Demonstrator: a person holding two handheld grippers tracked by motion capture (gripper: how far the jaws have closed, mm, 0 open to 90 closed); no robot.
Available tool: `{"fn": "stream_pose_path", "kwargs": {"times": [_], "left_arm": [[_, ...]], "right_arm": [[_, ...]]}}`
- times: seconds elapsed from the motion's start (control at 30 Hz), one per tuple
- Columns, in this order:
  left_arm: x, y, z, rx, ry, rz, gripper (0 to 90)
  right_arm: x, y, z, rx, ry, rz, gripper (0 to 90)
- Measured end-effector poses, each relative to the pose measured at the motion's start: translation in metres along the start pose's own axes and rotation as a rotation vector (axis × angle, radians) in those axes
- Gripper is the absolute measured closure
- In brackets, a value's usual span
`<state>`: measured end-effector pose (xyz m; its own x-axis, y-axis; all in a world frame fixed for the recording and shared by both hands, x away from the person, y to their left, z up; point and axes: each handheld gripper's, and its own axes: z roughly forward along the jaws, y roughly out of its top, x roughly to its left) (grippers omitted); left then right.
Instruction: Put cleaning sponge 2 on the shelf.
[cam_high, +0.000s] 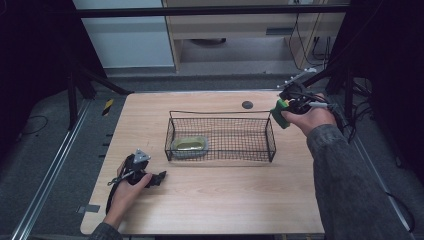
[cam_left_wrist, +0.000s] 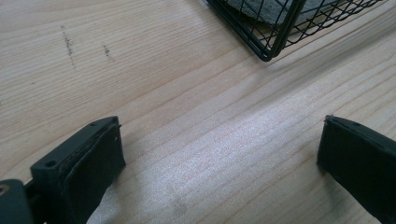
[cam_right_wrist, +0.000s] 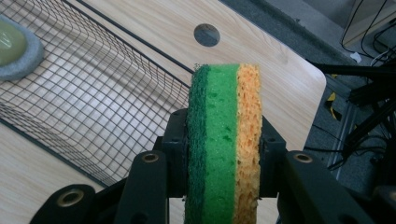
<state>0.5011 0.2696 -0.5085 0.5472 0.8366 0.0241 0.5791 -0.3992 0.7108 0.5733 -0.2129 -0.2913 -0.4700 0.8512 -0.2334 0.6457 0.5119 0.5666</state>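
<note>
Green-orange sponge (cam_right_wrist: 223, 140) clamped in right tool (cam_high: 286, 111), raised at basket's (cam_high: 220, 136) 3 o'clock; left tool (cam_high: 156, 179) wide open, on table (cam_high: 215, 200).

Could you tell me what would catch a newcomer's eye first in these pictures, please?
The bright green-and-orange sponge, clamped between the fingers of the right gripper, held above the table's far right beside the basket. Next, the black wire basket mid-table, with a yellowish pad on a grey base in its left end. The left gripper rests open on the bare wood near the front left.
</note>
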Motion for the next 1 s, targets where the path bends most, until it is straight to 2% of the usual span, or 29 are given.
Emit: {"fn": "stream_pose_path", "kwargs": {"times": [0.27, 0.77, 1.0], "left_arm": [[0.0, 0.0, 0.0, 0.0, 0.0, 0.0, 0.0], [0.0, 0.0, 0.0, 0.0, 0.0, -0.001, 0.0], [0.0, 0.0, 0.0, 0.0, 0.0, 0.0, 0.0]], "right_arm": [[0.008, 0.014, 0.009, -0.005, 0.009, -0.006, 65.0], [0.019, 0.019, 0.02, 0.012, 0.011, -0.032, 65.2], [0.025, 0.02, 0.033, 0.026, 0.015, -0.053, 65.1]]}}
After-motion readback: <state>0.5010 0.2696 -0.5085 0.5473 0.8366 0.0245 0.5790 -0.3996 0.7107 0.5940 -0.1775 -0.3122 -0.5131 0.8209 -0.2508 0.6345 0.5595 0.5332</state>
